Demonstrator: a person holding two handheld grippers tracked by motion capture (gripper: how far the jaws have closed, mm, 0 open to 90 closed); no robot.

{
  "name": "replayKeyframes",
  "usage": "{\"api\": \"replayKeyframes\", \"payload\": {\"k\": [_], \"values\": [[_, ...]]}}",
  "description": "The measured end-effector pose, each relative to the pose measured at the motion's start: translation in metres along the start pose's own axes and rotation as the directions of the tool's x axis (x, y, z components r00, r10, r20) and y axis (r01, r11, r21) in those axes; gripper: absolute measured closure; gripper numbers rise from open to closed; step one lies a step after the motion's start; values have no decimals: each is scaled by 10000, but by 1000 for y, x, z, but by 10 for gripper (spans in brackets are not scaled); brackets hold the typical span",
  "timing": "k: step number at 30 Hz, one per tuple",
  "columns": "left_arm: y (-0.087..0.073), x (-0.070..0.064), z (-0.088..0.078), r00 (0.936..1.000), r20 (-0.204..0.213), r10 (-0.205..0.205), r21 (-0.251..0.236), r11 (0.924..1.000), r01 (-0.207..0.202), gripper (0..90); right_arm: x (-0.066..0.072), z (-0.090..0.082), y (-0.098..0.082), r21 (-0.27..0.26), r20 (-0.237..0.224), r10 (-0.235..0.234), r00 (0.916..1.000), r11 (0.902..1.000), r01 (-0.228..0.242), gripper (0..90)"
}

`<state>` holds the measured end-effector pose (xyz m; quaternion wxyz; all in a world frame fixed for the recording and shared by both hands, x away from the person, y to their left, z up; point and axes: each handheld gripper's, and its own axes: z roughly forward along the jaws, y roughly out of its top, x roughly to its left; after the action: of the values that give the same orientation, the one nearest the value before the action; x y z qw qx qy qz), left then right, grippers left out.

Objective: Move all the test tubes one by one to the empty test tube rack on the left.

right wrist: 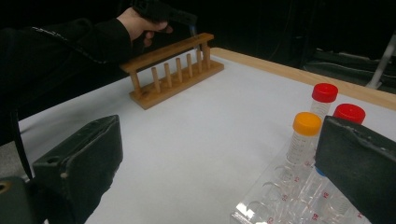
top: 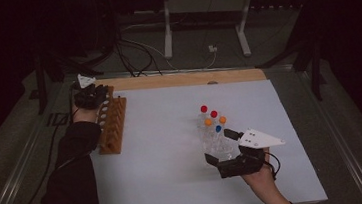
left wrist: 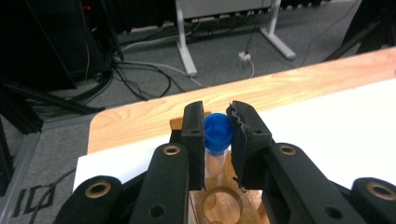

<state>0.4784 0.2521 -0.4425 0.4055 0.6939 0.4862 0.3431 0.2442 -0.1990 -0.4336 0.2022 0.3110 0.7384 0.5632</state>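
Note:
My left gripper (left wrist: 218, 127) is shut on a clear tube with a blue cap (left wrist: 218, 133). It holds the tube upright above the far end of the wooden tube rack (top: 112, 127), over one of the rack's round holes (left wrist: 224, 201). In the high view that gripper (top: 91, 96) sits at the table's far left. My right gripper (top: 219, 147) stands wide open at the near end of a clear plastic rack (right wrist: 275, 198), nothing between its jaws. Red caps (right wrist: 324, 92), an orange cap (right wrist: 307, 122) and a blue cap (top: 218, 128) top the tubes in it.
A white sheet (top: 174, 153) covers the table, with a bare wooden strip (top: 187, 78) along the far edge. Beyond it on the floor are cables (top: 134, 56) and a white desk frame (top: 205, 9). The person's dark sleeve (top: 74, 182) lies along the table's left edge.

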Motion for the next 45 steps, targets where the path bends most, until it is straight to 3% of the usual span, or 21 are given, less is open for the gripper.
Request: {"api": "replayKeyframes", "payload": {"k": [5,15,17,21,24,31,39,42,45], "values": [[-2,-1,4,9999,-71,151,344,9993,-148,775,-1,-1,0,-16,0,70,10000,10000,-70,6],[2,0,1,9999,171,11,559,9984,-21,749,-2,-2,1,-25,8,54,10000,10000,-54,5],[3,0,-2,9996,258,-135,579,9982,120,662,-3,-1,1,14,40,15,10000,10000,-15,5],[8,0,-11,9976,578,-377,643,9974,340,576,-5,-2,0,56,104,-1,9999,10000,1,5],[11,-1,-20,9970,587,-499,544,9974,468,489,-6,-5,1,1,135,19,9999,10000,-19,5],[17,-5,-44,9948,857,-547,353,9980,518,318,-9,-9,2,-125,282,50,9996,9999,-47,5],[21,-23,-77,9807,1904,-433,91,9991,424,109,-12,-9,2,-179,257,79,9996,9998,-75,5],[20,-33,-89,9705,2385,-345,-41,9993,366,72,-15,-9,2,-21,138,265,9996,9996,-265,6],[17,-42,-100,9593,2819,-135,-120,9998,176,39,-16,-9,2,23,235,125,9996,9999,-126,6]]}}
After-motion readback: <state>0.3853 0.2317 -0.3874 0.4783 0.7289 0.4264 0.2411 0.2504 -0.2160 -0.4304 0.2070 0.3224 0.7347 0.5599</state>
